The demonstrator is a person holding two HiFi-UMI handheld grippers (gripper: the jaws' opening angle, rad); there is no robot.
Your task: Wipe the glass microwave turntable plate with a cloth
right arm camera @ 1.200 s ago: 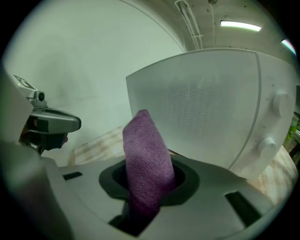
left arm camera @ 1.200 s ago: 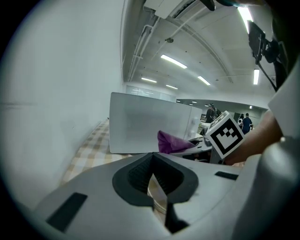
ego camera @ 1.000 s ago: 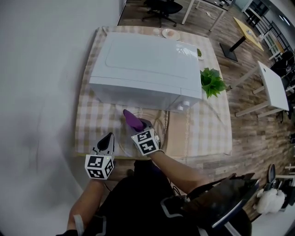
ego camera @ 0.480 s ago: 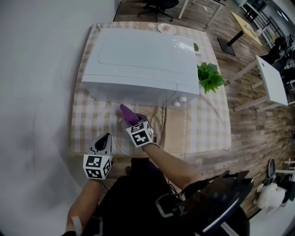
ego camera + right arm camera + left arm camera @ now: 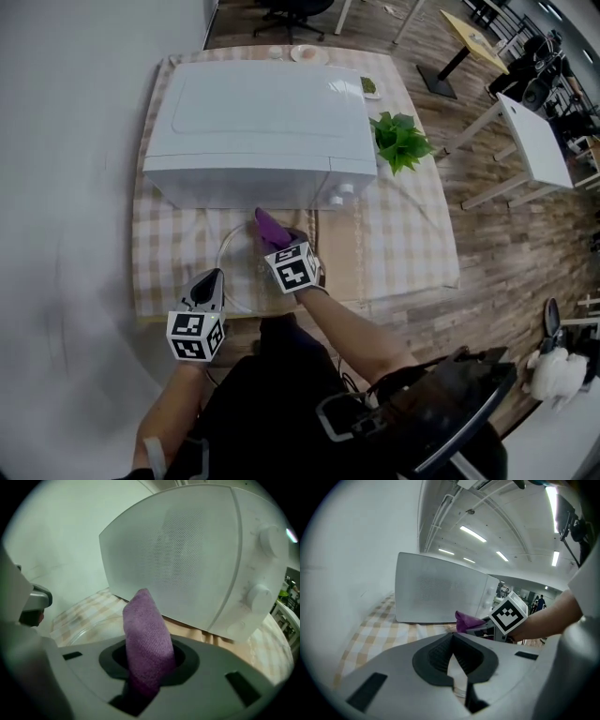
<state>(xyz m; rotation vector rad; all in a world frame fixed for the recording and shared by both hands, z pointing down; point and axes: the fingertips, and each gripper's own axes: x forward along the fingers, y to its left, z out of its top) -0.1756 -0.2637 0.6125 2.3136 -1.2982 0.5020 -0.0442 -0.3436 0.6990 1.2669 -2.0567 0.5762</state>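
The clear glass turntable plate (image 5: 238,274) lies on the checked tablecloth in front of the white microwave (image 5: 258,131). My right gripper (image 5: 277,242) is shut on a folded purple cloth (image 5: 269,226), which sticks out past the jaws over the plate's far right part, close to the microwave front. In the right gripper view the cloth (image 5: 146,634) fills the jaws, with the plate's rim (image 5: 86,632) low at the left. My left gripper (image 5: 208,284) sits at the plate's left rim; its jaws (image 5: 453,637) stand closed on the thin glass edge.
The microwave (image 5: 197,564) door is closed, its two knobs at the right. A green potted plant (image 5: 398,141) stands at the table's right side and a small dish (image 5: 307,54) behind the microwave. The table's near edge (image 5: 281,314) runs just in front of me.
The right gripper with the cloth has shifted slightly across the plate near the microwave front. The left gripper stays at the plate's left rim. The head camera has drifted.
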